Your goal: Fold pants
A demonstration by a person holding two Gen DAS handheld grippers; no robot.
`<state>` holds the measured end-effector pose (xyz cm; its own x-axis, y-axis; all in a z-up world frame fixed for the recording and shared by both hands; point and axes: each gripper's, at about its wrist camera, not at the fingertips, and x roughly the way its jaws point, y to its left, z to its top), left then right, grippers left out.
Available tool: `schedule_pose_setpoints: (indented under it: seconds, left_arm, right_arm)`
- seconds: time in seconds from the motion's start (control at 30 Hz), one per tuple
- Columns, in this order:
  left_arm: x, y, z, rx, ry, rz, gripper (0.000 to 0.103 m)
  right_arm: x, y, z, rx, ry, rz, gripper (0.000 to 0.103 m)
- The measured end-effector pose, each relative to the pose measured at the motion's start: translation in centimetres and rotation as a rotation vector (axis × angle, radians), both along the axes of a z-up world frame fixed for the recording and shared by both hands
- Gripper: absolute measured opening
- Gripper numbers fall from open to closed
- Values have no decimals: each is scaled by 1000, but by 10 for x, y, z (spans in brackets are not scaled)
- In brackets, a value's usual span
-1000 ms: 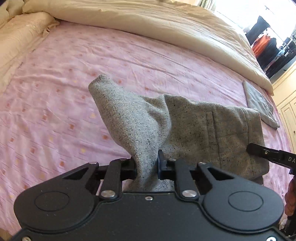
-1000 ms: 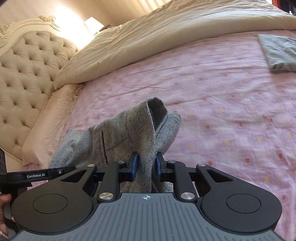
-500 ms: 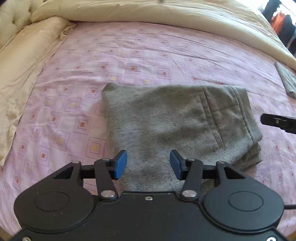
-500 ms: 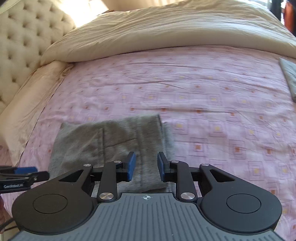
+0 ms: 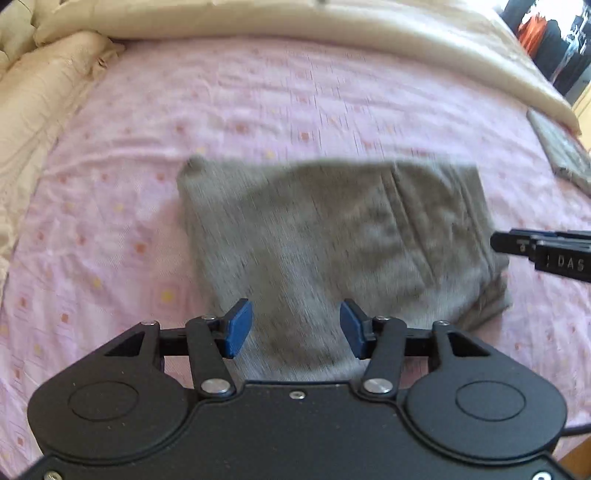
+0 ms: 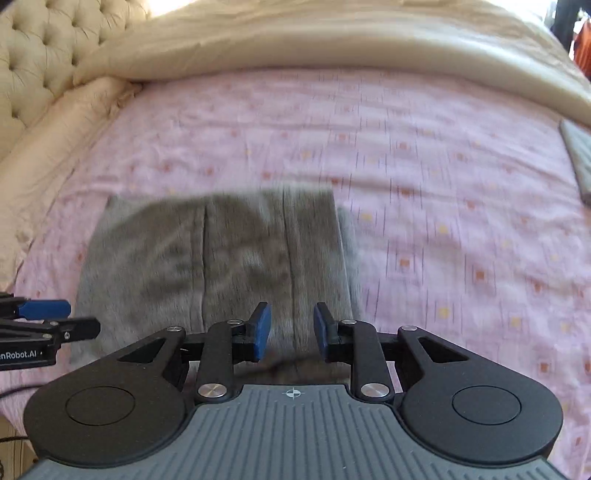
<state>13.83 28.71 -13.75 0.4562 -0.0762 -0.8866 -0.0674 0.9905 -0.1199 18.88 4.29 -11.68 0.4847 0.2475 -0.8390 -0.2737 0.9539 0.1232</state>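
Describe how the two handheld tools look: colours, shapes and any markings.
Left tool: black body, two round housings, silver pivot screws, blue pads. Right tool: the same black linkage and blue pads, on a ribbed grey top with a crosshair mark. White lettering runs along each tool's side.

grey pants [image 5: 332, 236], pink patterned sheet [image 5: 258, 110]

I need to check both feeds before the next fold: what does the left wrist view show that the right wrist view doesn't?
Only the left wrist view: the pants' left edge with its bumped far corner, all of it on the sheet, and dark hanging clothes top right.

Only the right wrist view: the tufted headboard and a lower layer of the pants sticking out past their right edge.

Both: the folded grey pants flat on the pink sheet, the cream duvet, a second grey folded piece at far right, and each other's tongs, left tongs and right tongs, open above the near edge.
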Motion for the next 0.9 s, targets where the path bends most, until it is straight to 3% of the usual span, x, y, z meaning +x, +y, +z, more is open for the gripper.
schedule_pose_setpoints:
  seconds: [0.07, 0.2, 0.37, 0.43, 0.63, 0.9]
  left_arm:
    - [11, 9, 6, -3, -20, 23, 58]
    - [30, 20, 5, 18, -18, 53, 58]
    - [34, 23, 0, 38, 5, 69, 58]
    - [30, 25, -2, 47, 24, 73, 58]
    - [22, 26, -4, 50, 64, 126, 58]
    - [13, 17, 13, 82, 60, 215, 59]
  right_arm:
    - [15, 7, 12, 20, -56, -4, 25]
    - [60, 25, 7, 49, -68, 20, 25]
    - [92, 38, -43, -45, 53, -15, 25]
    - [88, 37, -55, -67, 36, 1, 26]
    - [80, 39, -50, -79, 20, 37, 27]
    - [62, 27, -15, -29, 9, 38, 27]
